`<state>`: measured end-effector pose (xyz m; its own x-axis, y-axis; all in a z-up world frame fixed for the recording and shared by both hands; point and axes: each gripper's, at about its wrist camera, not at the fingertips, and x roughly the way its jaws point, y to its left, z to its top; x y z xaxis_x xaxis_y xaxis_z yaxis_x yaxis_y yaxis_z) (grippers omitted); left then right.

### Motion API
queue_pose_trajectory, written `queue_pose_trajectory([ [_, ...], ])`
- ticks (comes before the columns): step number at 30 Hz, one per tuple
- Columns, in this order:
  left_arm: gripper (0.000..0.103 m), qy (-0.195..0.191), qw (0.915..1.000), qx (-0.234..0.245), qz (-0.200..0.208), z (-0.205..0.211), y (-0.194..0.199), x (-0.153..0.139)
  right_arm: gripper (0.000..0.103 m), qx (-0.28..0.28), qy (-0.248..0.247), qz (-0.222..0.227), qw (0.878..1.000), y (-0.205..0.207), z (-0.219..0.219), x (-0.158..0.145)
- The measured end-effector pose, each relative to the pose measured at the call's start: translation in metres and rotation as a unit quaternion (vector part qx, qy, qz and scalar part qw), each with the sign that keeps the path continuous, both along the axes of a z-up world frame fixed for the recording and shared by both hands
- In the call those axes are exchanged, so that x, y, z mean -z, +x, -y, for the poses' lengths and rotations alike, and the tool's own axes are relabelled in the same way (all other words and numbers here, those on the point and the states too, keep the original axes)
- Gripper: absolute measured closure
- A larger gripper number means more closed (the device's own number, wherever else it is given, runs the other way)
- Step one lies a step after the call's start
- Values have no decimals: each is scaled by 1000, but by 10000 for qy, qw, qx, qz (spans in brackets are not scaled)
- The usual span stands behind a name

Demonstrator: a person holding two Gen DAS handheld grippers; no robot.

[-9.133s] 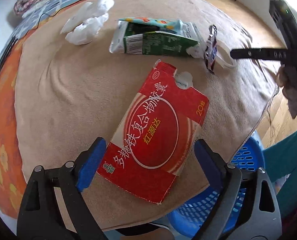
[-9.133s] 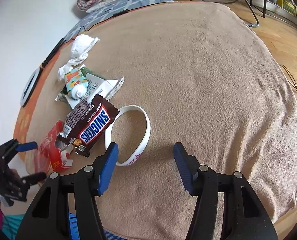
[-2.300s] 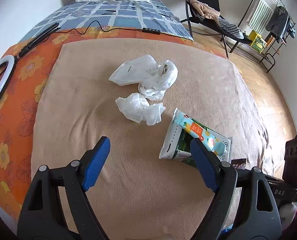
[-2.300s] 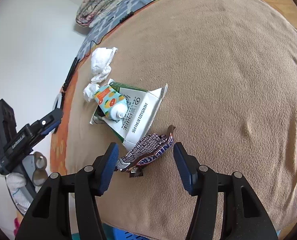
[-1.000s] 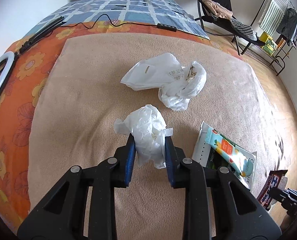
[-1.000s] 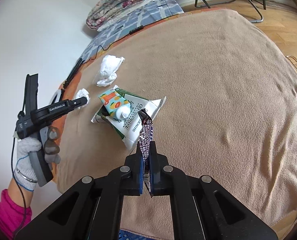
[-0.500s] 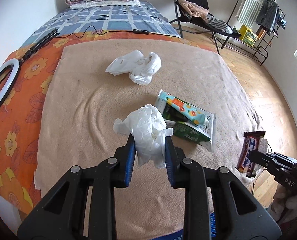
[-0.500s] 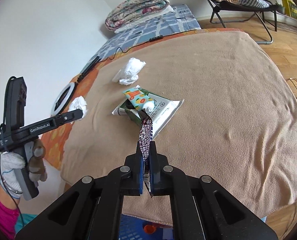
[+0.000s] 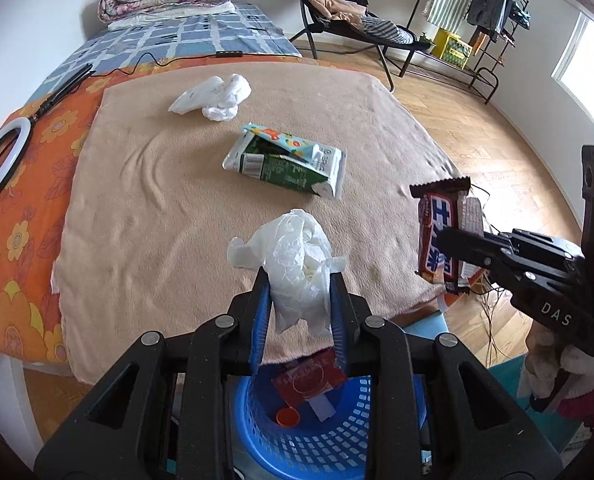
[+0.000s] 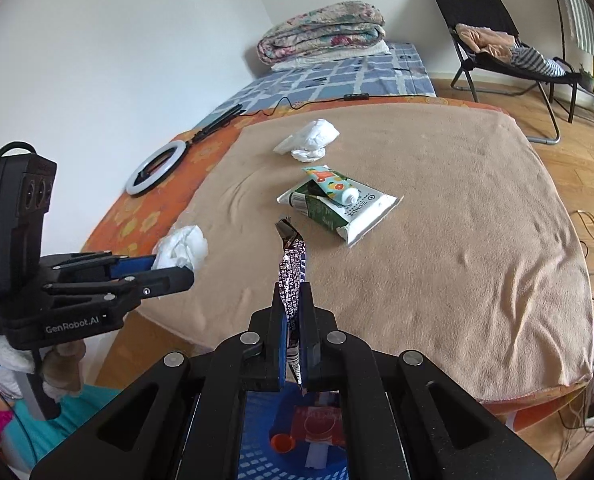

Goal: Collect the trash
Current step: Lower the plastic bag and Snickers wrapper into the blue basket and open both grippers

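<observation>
You lifted both loads off the bed — left hand-held gripper [image 9: 300, 280] clenched on the tissue wad [image 9: 297, 256], right hand-held gripper [image 10: 293, 304] on the candy wrapper [image 10: 291, 264], lower centre, above the blue basket [image 9: 257, 420] — drop next.

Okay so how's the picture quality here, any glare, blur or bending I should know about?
Left wrist view: sharp, strong fisheye bending at the edges, window blown out white. Right wrist view: even daylight, soft shadows, blanket bulges from distortion, dark corners; candy wrapper seen edge-on, so its print is hard to read.
</observation>
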<state>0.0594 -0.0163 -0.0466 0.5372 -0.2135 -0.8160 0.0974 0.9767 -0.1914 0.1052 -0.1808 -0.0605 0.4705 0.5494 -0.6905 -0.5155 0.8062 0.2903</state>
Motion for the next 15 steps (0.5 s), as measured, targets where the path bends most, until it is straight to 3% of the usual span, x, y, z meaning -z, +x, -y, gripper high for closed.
queue_pose_trajectory([
  [5, 76, 18, 9998, 182, -115, 12, -28, 11, 100, -82, -203, 132, 9997, -30, 0, 7],
  [15, 76, -8, 9970, 500, -595, 35, -66, 53, 100, -193, -486, -215, 9984, -67, 6, 42],
])
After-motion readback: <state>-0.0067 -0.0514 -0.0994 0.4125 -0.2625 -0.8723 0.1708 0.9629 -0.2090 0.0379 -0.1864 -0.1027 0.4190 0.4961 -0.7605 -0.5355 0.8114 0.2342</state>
